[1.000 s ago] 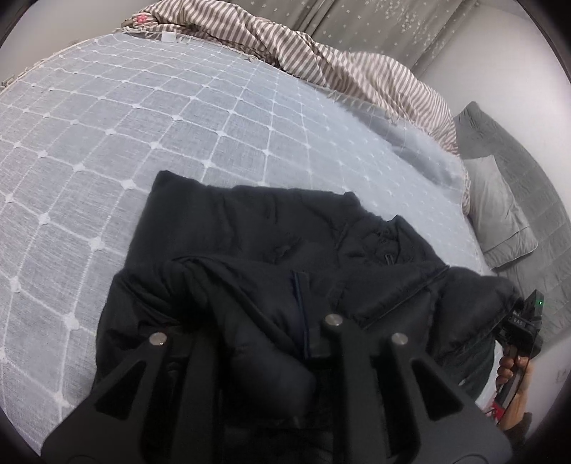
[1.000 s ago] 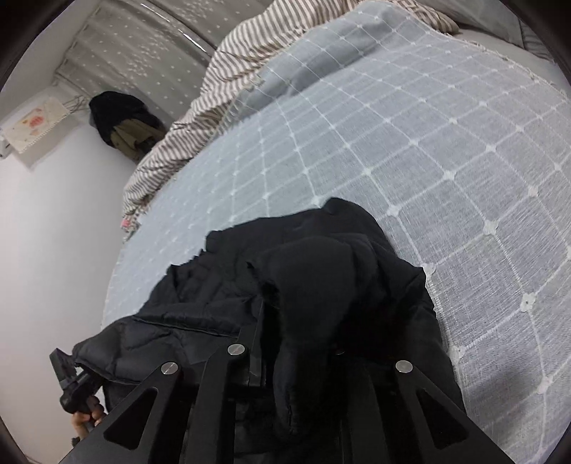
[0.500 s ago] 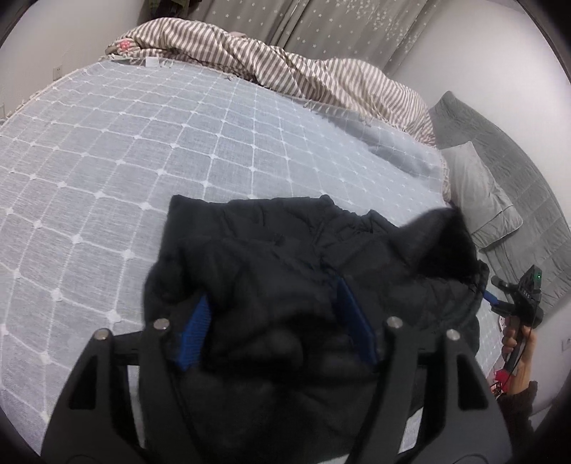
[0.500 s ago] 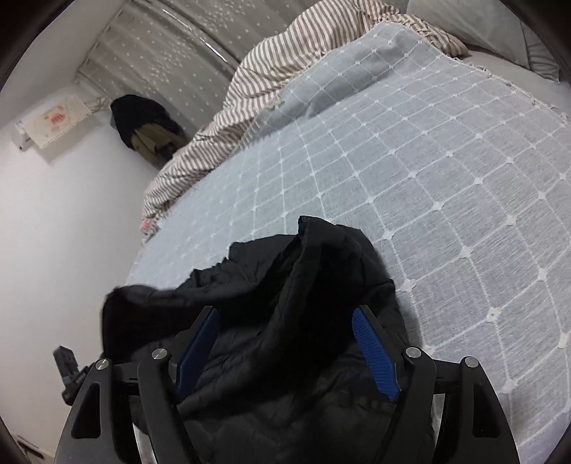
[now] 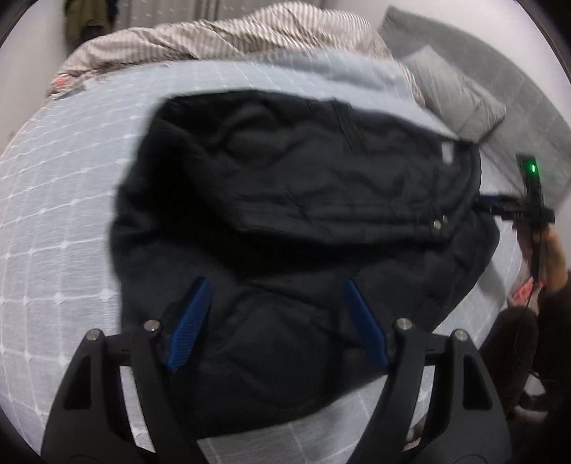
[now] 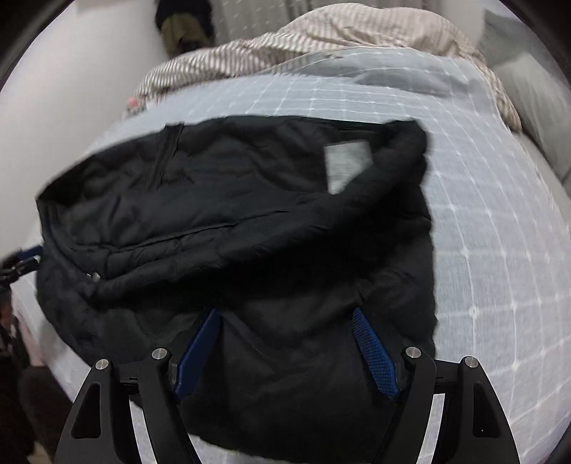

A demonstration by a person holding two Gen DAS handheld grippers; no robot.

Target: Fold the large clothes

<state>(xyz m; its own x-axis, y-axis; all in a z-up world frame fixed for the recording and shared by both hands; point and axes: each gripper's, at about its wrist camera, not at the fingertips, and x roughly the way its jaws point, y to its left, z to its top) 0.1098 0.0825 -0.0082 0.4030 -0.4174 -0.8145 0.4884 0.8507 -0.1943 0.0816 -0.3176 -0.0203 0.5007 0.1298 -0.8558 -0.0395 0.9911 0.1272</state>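
Note:
A black puffer jacket (image 5: 303, 200) lies folded in a thick bundle on the grey checked bedspread (image 5: 53, 221). In the right wrist view the jacket (image 6: 232, 221) shows a grey label (image 6: 344, 166) near its collar. My left gripper (image 5: 276, 289) is open and empty, hovering over the jacket's near edge. My right gripper (image 6: 285, 317) is open and empty, also over the near edge. The right gripper also shows in the left wrist view (image 5: 514, 207) at the jacket's right side.
A striped duvet (image 5: 232, 32) is bunched along the far side of the bed. Grey pillows (image 5: 460, 96) lie at the far right. Dark clothes (image 6: 183, 21) hang on the wall behind. The bed's near edge runs just under both grippers.
Both grippers were shut on the jacket a second ago, then opened and let it drop. Both have since pulled back and up, and the jacket now lies folded over.

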